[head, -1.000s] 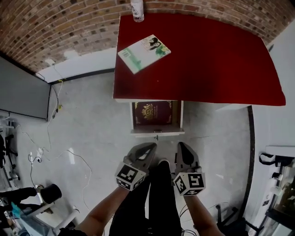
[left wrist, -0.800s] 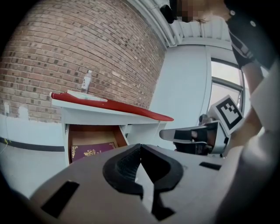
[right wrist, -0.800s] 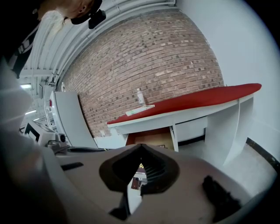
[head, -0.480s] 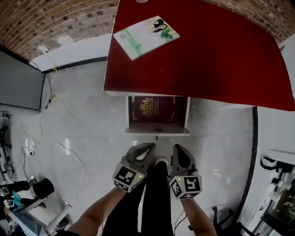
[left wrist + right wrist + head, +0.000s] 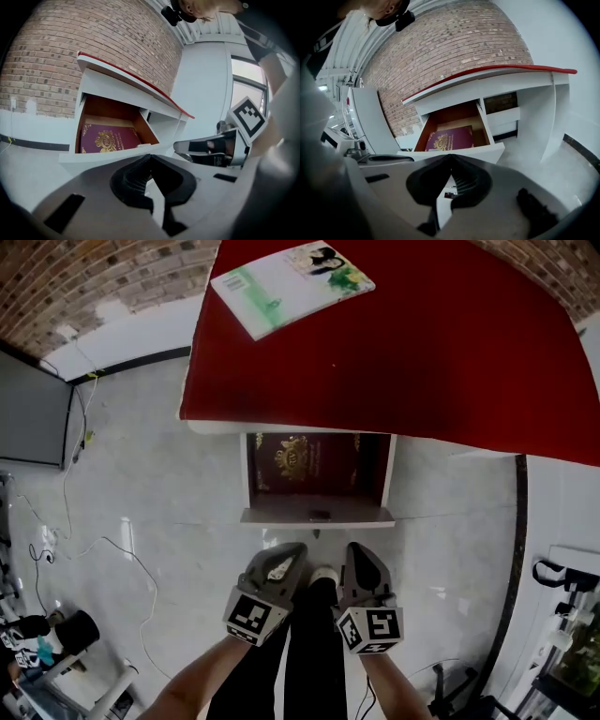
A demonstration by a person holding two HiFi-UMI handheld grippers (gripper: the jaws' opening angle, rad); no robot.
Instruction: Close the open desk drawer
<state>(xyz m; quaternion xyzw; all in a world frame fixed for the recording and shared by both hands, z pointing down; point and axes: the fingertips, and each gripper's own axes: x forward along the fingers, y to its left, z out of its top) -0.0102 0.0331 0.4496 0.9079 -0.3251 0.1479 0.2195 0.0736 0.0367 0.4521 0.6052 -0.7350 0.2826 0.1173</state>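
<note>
Under the red desk top (image 5: 450, 352) the white drawer (image 5: 317, 517) stands pulled out, with a maroon book (image 5: 302, 461) bearing a gold emblem lying inside. Both grippers hover over the floor just short of the drawer front, touching nothing. My left gripper (image 5: 292, 549) is shut and empty, a little left of the drawer's middle. My right gripper (image 5: 353, 549) is shut and empty near the drawer's right half. From the left gripper view the drawer (image 5: 108, 157) and book (image 5: 108, 138) lie ahead of the left gripper (image 5: 150, 157). The right gripper (image 5: 450, 157) faces the drawer front (image 5: 464, 152).
A green and white book (image 5: 291, 285) lies on the desk top at the back left. Brick wall (image 5: 84, 277) runs behind. A dark panel (image 5: 33, 413) and loose cables (image 5: 94, 549) sit on the floor at left. White furniture (image 5: 562, 521) stands to the right.
The head view has closed in on the desk, so the drawer looks larger and nearer the grippers. Both grippers stay shut and side by side. The drawer is pulled out as far as before.
</note>
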